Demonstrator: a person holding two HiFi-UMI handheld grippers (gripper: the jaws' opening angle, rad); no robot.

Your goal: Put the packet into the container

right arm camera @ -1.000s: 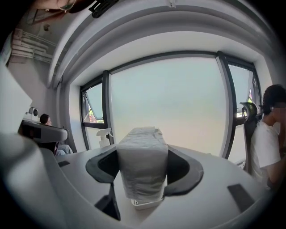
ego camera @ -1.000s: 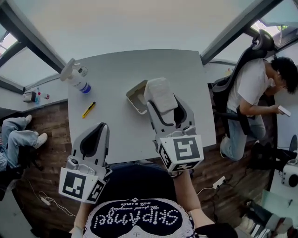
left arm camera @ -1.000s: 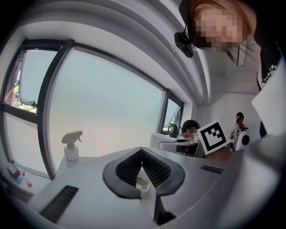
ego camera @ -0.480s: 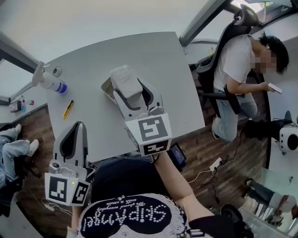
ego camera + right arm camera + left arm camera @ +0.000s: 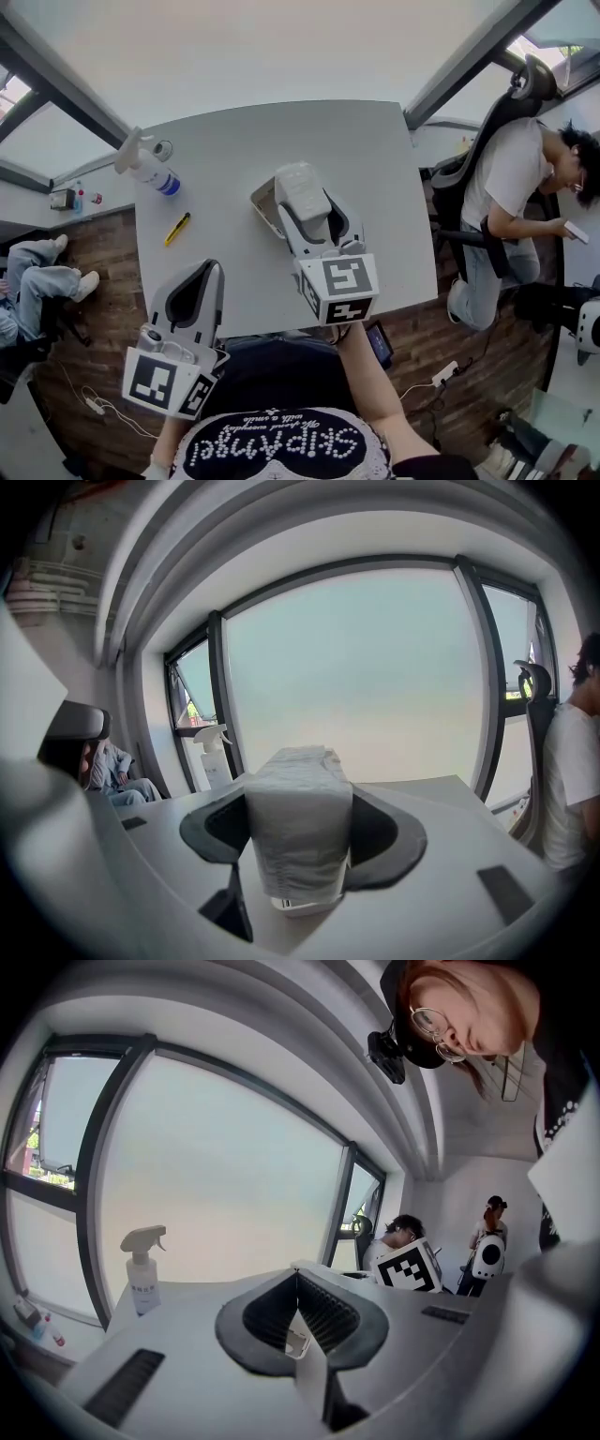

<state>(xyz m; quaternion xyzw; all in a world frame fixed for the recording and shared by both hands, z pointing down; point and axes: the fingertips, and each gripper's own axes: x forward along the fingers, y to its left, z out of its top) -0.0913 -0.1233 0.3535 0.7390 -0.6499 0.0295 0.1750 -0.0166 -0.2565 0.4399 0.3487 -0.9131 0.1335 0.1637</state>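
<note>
Windows ring the grey table [image 5: 234, 159]. The right claw [image 5: 300, 829] pinches the white packet [image 5: 300, 190] above the container [image 5: 265, 204]; the left claw [image 5: 298, 1283] is pressed together, empty, near left. Released off-centre, the packet might catch the rim and slide onto the table. The packet hides most of the container, so alignment is unclear.

The packet [image 5: 300, 190] is a pale grey, soft, crinkled oblong, clamped lengthwise in the right claw [image 5: 298, 850] and held above the surface. It overlaps the right side of the container [image 5: 263, 201], a shallow beige rectangular tray lying open near the surface's middle.
</note>
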